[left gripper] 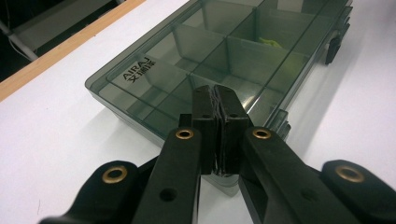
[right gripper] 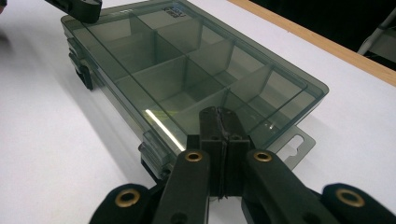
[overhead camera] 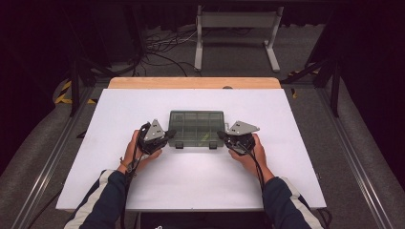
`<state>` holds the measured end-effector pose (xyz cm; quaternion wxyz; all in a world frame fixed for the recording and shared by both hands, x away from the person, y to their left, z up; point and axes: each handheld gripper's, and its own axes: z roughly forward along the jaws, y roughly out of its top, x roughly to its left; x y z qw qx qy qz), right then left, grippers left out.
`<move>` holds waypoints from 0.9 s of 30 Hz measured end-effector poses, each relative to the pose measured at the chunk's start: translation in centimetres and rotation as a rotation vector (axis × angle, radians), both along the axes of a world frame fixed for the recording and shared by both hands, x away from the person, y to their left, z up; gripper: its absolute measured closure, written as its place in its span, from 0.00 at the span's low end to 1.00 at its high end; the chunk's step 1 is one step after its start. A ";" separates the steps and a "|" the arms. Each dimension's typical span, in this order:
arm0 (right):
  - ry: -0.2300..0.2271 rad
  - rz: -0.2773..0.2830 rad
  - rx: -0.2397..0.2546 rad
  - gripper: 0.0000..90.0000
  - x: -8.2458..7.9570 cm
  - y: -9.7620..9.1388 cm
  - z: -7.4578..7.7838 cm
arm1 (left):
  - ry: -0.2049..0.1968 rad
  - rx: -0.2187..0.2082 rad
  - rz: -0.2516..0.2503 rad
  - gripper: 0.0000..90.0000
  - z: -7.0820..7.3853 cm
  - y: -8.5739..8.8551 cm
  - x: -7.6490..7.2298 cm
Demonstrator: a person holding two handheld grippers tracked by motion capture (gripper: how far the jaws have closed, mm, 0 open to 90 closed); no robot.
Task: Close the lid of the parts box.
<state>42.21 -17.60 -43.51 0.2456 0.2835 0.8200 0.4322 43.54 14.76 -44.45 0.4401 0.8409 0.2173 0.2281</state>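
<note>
Box (overhead camera: pixel 196 127), lid shut, mid-frame on worktop (overhead camera: pixel 143 181), flanked by left gripper (overhead camera: pixel 167 135) and right gripper (overhead camera: pixel 223 136), fingers closed empty; steady both ends evenly.

1. The person wears dark blue sleeves (overhead camera: pixel 107 198) with white stripes down the sides.
2. The left gripper (overhead camera: pixel 168 135) is black, with a grey three-cornered plate (overhead camera: pixel 154 130) on top.
3. The right gripper (overhead camera: pixel 222 135) is black too, and it has its own grey plate.
4. A black cable (overhead camera: pixel 257 166) trails from each gripper along the arm.
5. The fingers (left gripper: pixel 205 116) are flat black blocks.
6. Round brass-coloured rings (left gripper: pixel 185 134) sit in the black arms behind them.
</note>
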 end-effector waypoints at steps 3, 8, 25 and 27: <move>0.001 0.003 0.007 1.00 0.0 -0.1 0.0 | -0.006 0.008 0.002 0.97 0.0 -0.1 0.0; 0.000 0.005 0.004 0.99 -0.1 -0.1 0.1 | -0.016 0.019 0.006 0.97 0.1 -0.2 -0.1; -0.020 0.045 0.041 0.88 -0.8 -0.1 0.9 | -0.068 0.010 -0.008 0.89 0.9 -0.4 -0.9; -0.023 0.049 0.047 0.85 -0.9 0.0 1.0 | -0.069 0.003 -0.013 0.86 0.9 -0.3 -1.0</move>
